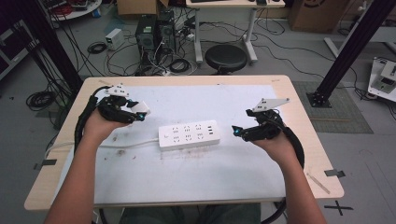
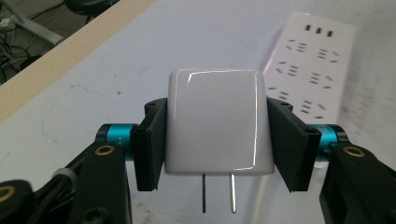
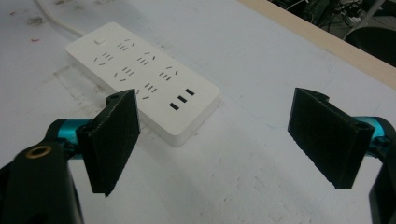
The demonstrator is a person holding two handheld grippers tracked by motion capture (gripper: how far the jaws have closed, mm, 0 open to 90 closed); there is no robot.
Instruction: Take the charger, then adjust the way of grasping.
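On the white mat of the bench (image 1: 196, 182) lies a white power strip (image 1: 189, 134), roughly midway between my two hands, its cord (image 1: 130, 143) running off toward my left. My left gripper (image 2: 215, 154) is clamped on a white plug adapter (image 2: 215, 122), one black jaw pressed to each side, its two metal prongs (image 2: 218, 192) pointing back toward the camera. From the high view I hold that adapter (image 1: 142, 108) above the mat, left of the strip and apart from it. My right gripper (image 3: 224, 140) has its jaws spread wide with nothing between them, hovering just beside the strip's end that carries the three small USB slots (image 3: 182, 99). My right hand (image 1: 275, 144) sits right of the strip.
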